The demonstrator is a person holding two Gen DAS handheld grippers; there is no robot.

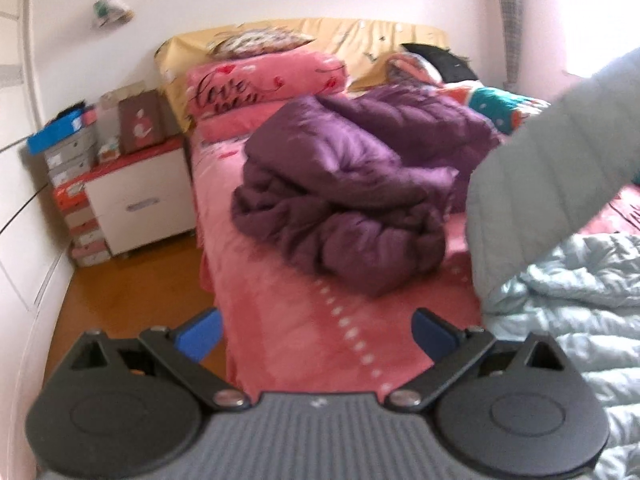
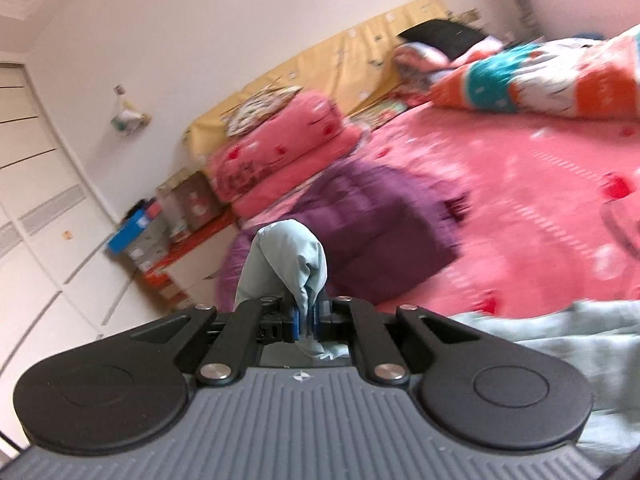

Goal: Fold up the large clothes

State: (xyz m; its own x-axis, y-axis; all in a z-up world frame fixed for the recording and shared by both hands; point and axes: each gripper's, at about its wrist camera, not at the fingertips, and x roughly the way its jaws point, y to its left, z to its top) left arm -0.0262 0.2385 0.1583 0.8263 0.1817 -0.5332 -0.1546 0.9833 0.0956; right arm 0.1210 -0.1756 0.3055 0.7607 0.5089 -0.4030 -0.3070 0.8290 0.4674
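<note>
A pale blue quilted jacket (image 1: pixel 568 312) lies on the pink bed (image 1: pixel 304 336) at the right, and part of it (image 1: pixel 560 160) hangs lifted in the air. My right gripper (image 2: pixel 306 316) is shut on a bunched fold of this pale blue jacket (image 2: pixel 288 260), raised above the bed. My left gripper (image 1: pixel 316 332) stands open over the bed's near left edge, nothing between its blue pads (image 1: pixel 200 332). A folded purple puffer coat (image 1: pixel 352 188) rests mid-bed; in the right wrist view the purple coat (image 2: pixel 376 228) shows behind the held fold.
Pink pillows (image 1: pixel 260 88) and a yellow headboard (image 1: pixel 360 36) are at the far end. A colourful quilt (image 2: pixel 540 84) lies on the bed's far right. A white nightstand (image 1: pixel 140 200) with stacked boxes (image 1: pixel 72 152) stands left of the bed, over wooden floor (image 1: pixel 132 296).
</note>
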